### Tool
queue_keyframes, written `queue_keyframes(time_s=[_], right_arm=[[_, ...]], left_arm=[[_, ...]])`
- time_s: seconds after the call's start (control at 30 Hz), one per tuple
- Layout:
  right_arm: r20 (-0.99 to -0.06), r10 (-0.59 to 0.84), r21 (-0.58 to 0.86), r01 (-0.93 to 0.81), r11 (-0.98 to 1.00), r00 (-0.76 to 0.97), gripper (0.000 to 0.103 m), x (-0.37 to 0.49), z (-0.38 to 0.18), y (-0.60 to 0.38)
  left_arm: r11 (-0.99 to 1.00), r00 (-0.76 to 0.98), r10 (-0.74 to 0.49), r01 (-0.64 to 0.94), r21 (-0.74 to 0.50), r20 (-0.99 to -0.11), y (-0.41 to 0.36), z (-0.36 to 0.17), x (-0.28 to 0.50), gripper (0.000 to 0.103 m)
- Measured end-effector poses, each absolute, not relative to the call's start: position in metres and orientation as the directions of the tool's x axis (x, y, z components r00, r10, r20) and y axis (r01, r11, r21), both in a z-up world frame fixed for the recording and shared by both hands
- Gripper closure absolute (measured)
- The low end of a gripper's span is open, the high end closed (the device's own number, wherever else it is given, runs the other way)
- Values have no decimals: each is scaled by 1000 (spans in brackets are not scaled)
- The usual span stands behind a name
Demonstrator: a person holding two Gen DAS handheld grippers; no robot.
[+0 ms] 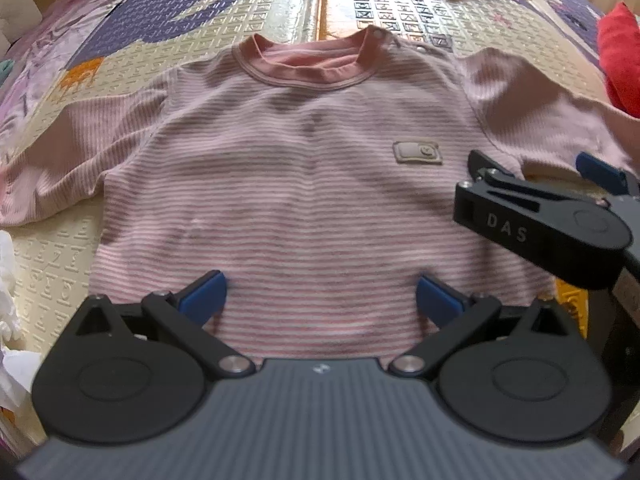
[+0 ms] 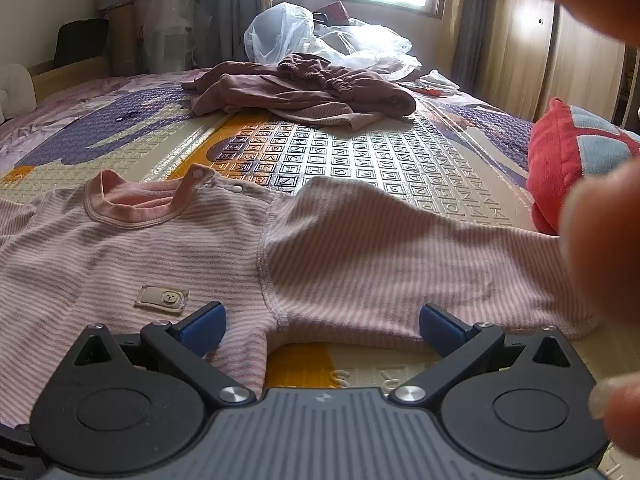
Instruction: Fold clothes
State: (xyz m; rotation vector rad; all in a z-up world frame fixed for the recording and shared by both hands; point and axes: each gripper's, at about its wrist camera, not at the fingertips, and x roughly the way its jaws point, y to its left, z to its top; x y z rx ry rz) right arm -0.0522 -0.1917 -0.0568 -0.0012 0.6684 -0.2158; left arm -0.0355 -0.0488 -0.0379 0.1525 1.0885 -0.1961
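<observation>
Both grippers stand wide open and hold nothing: the left gripper (image 1: 322, 300) hangs over the hem of the shirt (image 1: 304, 184), and the right gripper (image 2: 322, 326) sits low at the armpit where the sleeve (image 2: 400, 248) joins the body. The shirt lies flat, face up, on the mat (image 2: 360, 152), so folding looks not yet begun. Next, I judge, the right should close on the sleeve and carry it inward.
</observation>
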Motion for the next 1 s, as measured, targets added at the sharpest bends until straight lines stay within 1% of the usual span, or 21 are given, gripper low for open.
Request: queue_keyframes(time_s=[0.37, 1.0], right_arm=[[-614, -197, -67, 198, 978, 764, 0, -67, -54, -212], [-613, -200, -72, 198, 978, 764, 0, -64, -54, -196]], left_arm=[[973, 453, -74, 229, 36, -889, -50, -38, -37, 0], [974, 457, -70, 223, 39, -887, -50, -38, -37, 0]])
